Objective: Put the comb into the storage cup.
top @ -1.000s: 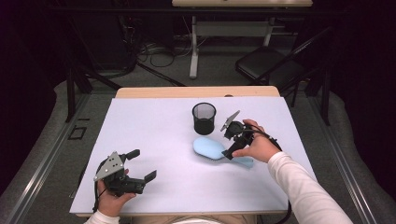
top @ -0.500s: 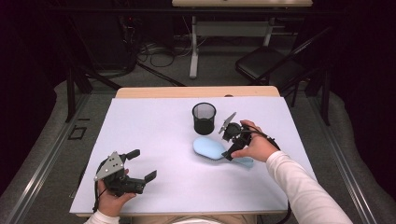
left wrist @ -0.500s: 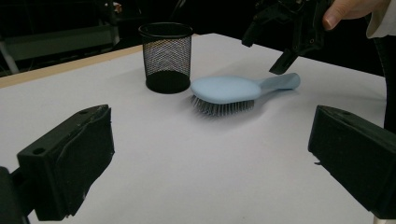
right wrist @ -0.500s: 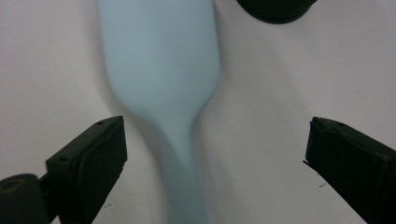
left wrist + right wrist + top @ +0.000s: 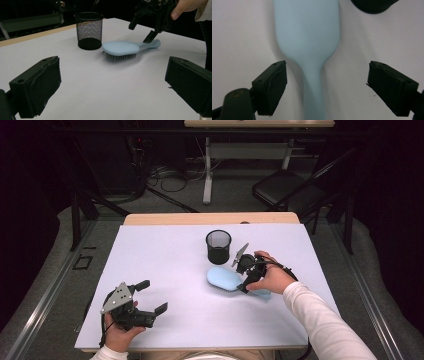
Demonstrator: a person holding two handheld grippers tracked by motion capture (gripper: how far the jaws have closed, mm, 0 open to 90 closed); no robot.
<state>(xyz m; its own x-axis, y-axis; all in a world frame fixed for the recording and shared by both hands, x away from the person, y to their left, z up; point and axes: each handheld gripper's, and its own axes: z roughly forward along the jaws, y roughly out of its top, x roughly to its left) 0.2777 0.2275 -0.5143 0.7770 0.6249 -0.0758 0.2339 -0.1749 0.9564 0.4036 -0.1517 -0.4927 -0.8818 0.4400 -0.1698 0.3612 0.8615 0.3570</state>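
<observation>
So our right gripper (image 5: 327,87) has just been closing around the light blue hairbrush (image 5: 226,278) handle, pads not touching it yet (brush lies bristles-down beside the mesh pen cup (image 5: 218,246)). Left gripper (image 5: 150,296) waits, spread wide, holding nothing. Pickup looks imminent.

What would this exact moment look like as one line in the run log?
right gripper: open, jaws just closing either side of hairbrush handle, not gripping | left gripper: open, idle | mesh cup: upright beside brush
</observation>
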